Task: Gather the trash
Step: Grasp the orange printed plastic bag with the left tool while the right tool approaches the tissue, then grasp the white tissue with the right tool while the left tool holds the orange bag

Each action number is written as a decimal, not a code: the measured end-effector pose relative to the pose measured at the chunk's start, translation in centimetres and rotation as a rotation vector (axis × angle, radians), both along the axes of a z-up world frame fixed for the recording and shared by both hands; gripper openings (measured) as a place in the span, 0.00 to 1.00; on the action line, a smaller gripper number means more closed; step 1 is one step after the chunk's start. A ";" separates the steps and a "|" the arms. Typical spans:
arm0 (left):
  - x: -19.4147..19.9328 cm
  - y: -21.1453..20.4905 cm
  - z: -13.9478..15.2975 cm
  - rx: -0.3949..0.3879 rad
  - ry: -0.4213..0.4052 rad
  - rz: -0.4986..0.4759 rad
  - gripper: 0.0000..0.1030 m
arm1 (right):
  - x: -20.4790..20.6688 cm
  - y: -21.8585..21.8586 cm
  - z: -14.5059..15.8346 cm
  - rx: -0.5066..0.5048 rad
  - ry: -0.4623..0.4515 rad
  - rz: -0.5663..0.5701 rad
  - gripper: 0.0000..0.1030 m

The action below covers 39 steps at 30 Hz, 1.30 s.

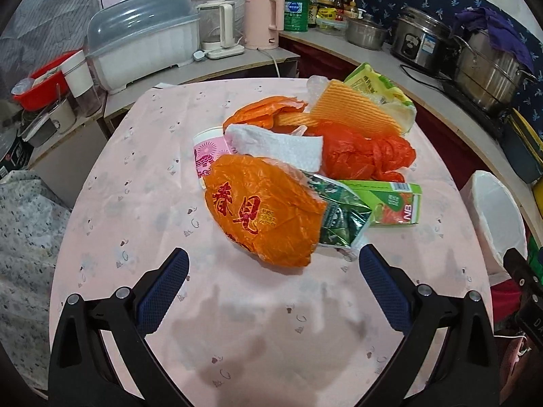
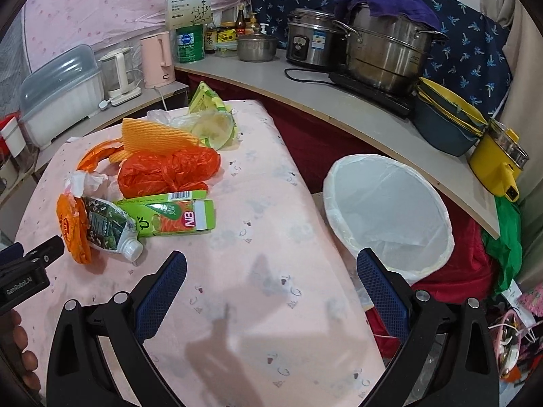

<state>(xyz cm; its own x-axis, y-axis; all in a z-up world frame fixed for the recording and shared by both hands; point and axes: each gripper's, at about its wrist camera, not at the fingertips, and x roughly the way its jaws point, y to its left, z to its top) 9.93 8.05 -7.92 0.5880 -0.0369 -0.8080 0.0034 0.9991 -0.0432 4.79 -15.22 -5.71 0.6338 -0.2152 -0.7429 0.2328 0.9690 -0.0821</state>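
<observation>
A heap of trash lies on the pink table [image 1: 142, 203]: an orange printed bag [image 1: 261, 213] nearest, a green foil pouch [image 1: 339, 217], a green juice carton [image 1: 393, 203], a red plastic bag [image 1: 366, 152], white paper towel [image 1: 281, 146], a paper cup [image 1: 203, 156] and orange foam sheet [image 1: 353, 112]. My left gripper [image 1: 273, 264] is open just short of the orange bag, holding nothing. In the right wrist view the carton [image 2: 169, 215], pouch [image 2: 105, 227] and red bag [image 2: 166, 169] lie to the left. My right gripper [image 2: 271, 268] is open and empty over the table's right edge [image 2: 305, 203], beside the white-lined bin [image 2: 390, 210].
A counter [image 2: 339, 108] curves behind with steel pots [image 2: 387, 54], a rice cooker [image 2: 310, 40], kettles [image 1: 264, 23] and a dish box [image 1: 142, 44]. Stacked bowls [image 2: 444, 122] and a yellow pot [image 2: 499, 162] sit at its right end. Red cloth and clutter lie under the bin.
</observation>
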 end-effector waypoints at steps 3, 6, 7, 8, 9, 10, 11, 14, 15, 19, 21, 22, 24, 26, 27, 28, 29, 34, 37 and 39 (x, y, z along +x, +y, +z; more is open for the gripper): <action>1.5 0.6 -1.1 -0.008 0.021 0.012 0.93 | 1.5 1.2 -0.5 0.002 0.011 0.025 0.93; 2.9 0.9 -2.2 -0.019 0.042 0.016 0.93 | 2.6 2.3 -0.8 -0.002 0.016 0.047 0.93; 3.3 0.9 -2.5 -0.020 0.049 0.016 0.93 | 3.0 2.7 -0.8 -0.001 0.019 0.052 0.93; 3.7 0.9 -2.8 -0.023 0.051 0.015 0.93 | 3.3 3.0 -0.9 -0.001 0.021 0.058 0.93; 3.9 0.9 -3.1 -0.025 0.054 0.013 0.91 | 3.7 3.3 -1.0 0.000 0.022 0.065 0.93; 4.2 0.9 -3.3 -0.025 0.058 0.011 0.89 | 4.0 3.7 -1.0 0.000 0.023 0.071 0.93; 4.4 0.9 -3.6 -0.031 0.067 0.001 0.82 | 4.2 3.9 -1.1 -0.002 0.024 0.076 0.93; 4.7 1.2 -4.5 -0.052 0.109 -0.028 0.59 | 5.0 5.0 -1.4 0.000 0.031 0.098 0.93; 4.6 1.3 -4.7 -0.057 0.114 -0.033 0.45 | 5.1 5.3 -1.5 0.000 0.032 0.106 0.93; 3.9 2.7 -4.9 -0.092 0.132 -0.036 0.16 | 5.7 6.9 -1.6 0.003 0.039 0.145 0.93; 3.2 3.5 -4.6 -0.101 0.121 -0.036 0.11 | 6.1 8.0 -1.4 0.018 0.035 0.173 0.93; 2.9 3.8 -4.4 -0.103 0.117 -0.033 0.10 | 6.3 8.5 -1.3 0.025 0.032 0.187 0.93; 2.2 4.6 -3.9 -0.111 0.108 -0.032 0.10 | 6.9 9.8 -1.0 0.041 0.021 0.219 0.91; 1.7 5.4 -3.4 -0.115 0.101 -0.028 0.10 | 7.7 11.1 -0.9 0.065 0.013 0.253 0.88; 1.5 5.8 -3.1 -0.116 0.096 -0.022 0.09 | 8.1 11.7 -0.8 0.078 0.011 0.265 0.87; 1.4 6.2 -2.9 -0.117 0.091 -0.015 0.09 | 8.5 12.3 -0.8 0.096 0.007 0.279 0.86; 1.3 6.7 -2.6 -0.118 0.084 -0.008 0.09 | 9.0 12.8 -0.9 0.115 0.007 0.290 0.84; 1.0 8.4 -1.5 -0.116 0.052 0.005 0.09 | 11.8 15.0 -2.2 0.217 0.046 0.326 0.72; 1.2 9.2 -1.1 -0.114 0.042 0.012 0.09 | 13.2 16.1 -3.2 0.242 0.071 0.330 0.61; 1.3 9.6 -1.0 -0.112 0.036 0.018 0.09 | 13.9 16.9 -3.9 0.246 0.092 0.336 0.48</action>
<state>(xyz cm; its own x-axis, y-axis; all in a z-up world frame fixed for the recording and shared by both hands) 11.22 17.70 -8.93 0.5602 -0.1180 -0.8199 -0.0176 0.9879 -0.1542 18.67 1.64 -9.63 0.5668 0.1828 -0.8033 -0.0963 0.9831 0.1558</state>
